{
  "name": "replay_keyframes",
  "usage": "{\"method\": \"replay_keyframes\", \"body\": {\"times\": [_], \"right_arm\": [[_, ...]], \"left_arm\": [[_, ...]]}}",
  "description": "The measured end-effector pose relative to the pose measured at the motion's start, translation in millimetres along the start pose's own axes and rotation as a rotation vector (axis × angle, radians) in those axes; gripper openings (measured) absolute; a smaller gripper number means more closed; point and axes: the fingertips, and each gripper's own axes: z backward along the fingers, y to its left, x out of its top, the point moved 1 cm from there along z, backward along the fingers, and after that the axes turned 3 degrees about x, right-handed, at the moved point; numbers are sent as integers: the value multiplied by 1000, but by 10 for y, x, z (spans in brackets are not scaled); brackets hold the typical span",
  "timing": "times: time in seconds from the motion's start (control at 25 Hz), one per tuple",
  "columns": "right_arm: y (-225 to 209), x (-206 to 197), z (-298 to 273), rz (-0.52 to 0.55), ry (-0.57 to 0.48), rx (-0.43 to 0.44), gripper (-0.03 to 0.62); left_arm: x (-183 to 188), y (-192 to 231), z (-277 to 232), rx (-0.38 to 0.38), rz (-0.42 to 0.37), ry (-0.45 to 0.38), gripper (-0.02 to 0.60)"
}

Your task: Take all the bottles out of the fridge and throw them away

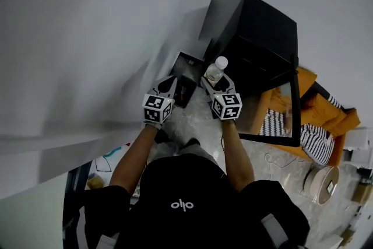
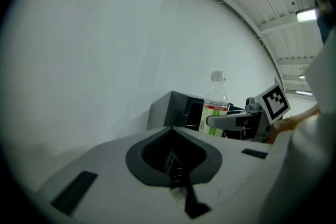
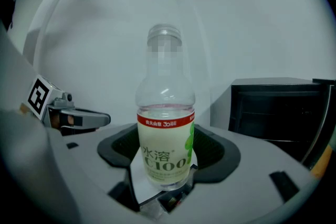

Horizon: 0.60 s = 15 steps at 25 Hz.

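- Clear plastic with a red band over a pale green label: that was the bottle (image 3: 165,123), clamped low on its body between the jaws of my right gripper (image 3: 167,178).
- It stood upright in that grip, with its long axis vertical, its neck up and its base down at the jaws.
- Only the right gripper view gave me the print on the label and the jaws closed in on both sides of it.
- From the head view I got just the white cap (image 1: 221,61) and the shoulders poking out past the jaw tips.
- That view alone showed the layout. The black fridge (image 1: 256,38) stood ahead with its door (image 1: 294,103) swung open, and the bottle was outside it, near its front.
- The left gripper view caught the bottle from the side, upright against the white wall.
- My left gripper (image 2: 173,165) was clenched tight, with nothing between its jaws.
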Motion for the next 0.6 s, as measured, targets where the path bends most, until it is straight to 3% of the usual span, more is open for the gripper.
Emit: {"method": "replay_keyframes", "body": {"times": [0.24,0.6], "right_arm": [[249,-52,-303,-13,5,12,314],[228,-201,-606,8,46,100,314]], "left_arm": [[-158,276,97,-6,30,16,6],[-328,446,45,61,65,1,7]]}}
